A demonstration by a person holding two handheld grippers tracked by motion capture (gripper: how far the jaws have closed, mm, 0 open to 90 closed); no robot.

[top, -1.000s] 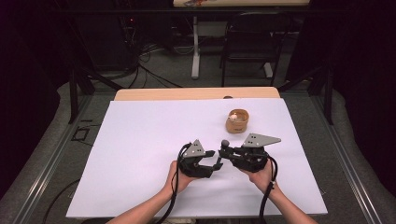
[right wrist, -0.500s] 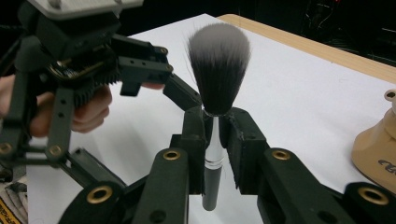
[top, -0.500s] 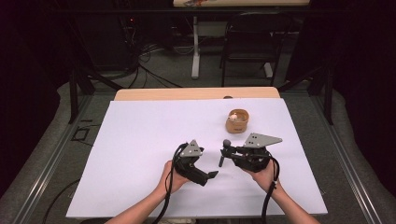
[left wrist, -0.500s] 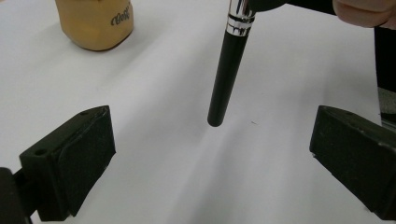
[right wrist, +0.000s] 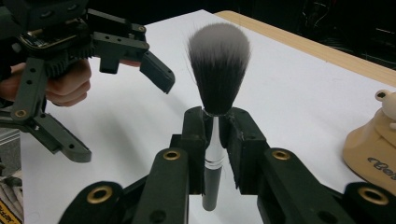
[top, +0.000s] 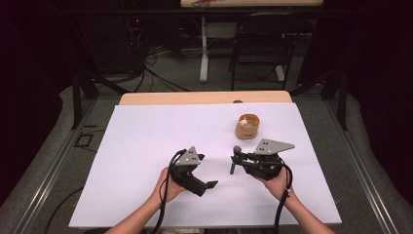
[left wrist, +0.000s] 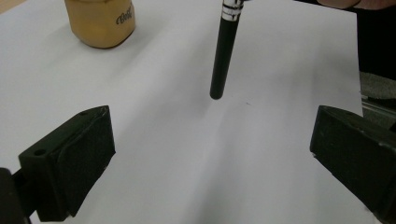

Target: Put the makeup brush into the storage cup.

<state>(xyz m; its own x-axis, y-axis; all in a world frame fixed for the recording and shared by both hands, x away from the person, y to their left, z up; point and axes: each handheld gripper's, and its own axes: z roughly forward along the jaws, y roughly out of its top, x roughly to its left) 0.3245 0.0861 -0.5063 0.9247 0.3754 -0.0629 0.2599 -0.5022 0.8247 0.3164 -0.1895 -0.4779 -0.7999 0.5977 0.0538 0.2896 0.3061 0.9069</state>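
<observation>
Gripping a fluffy, black-handled brush (right wrist: 215, 98), right gripper (right wrist: 214, 133) jaws; left gripper (top: 207, 186) jaws wide, just opened.

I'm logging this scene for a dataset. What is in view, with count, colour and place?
brush: one, black handle, silver ferrule, grey-tipped bristles; upright in the right gripper
tan pot: one, beige; on the sheet, beyond the right gripper
white sheet: one; covers the table
table: one, wooden; edge shows at the far side
chair: one, black; on the floor behind the table
left gripper: one, black; jaws just opened wide, nothing between them
right gripper: one, black; shut on brush
hands: two; each holds a gripper
</observation>
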